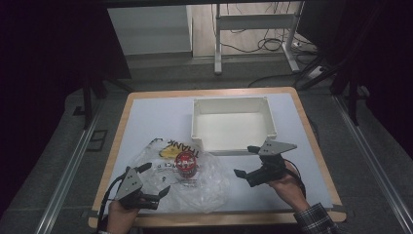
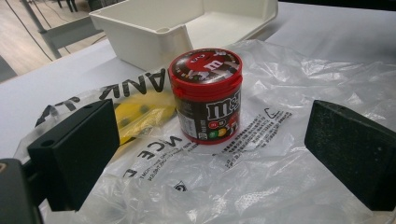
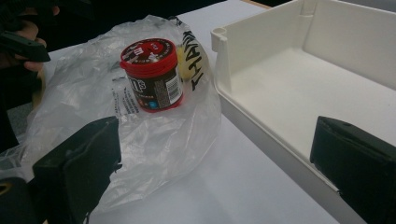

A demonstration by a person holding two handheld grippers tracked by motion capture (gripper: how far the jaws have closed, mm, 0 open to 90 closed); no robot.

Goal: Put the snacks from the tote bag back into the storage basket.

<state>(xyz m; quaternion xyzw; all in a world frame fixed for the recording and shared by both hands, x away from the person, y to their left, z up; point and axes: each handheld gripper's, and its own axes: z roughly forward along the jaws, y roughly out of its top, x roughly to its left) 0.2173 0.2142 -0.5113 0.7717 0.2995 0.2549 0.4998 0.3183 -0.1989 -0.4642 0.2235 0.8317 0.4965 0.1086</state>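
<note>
**Between the left jaws: candy tub dead ahead**

On the worktop (image 1: 146, 112), near the front-left, a red-lidded tub (image 1: 185, 164) stands upright on a crumpled clear bag (image 1: 204, 187). Long axis vertical, lid up. Something yellow (image 2: 140, 112) lies just beside it, under the plastic.

Left tool (image 1: 155, 183): jaws wide apart, holding nothing. In the left gripper view the tub (image 2: 206, 95) sits centred between the two pads, straight ahead and near.

Right tool (image 1: 246, 161): jaws also apart, empty, hovering off the bag's right edge, just in front of the white bin (image 1: 233, 148). From its camera the tub (image 3: 151, 74) lies ahead and to the left, farther off.

Judgement: left tool is nearer and already lined up; a straight push forward would bracket the tub's sides. Bin is empty, beyond and right of the tub.
</note>
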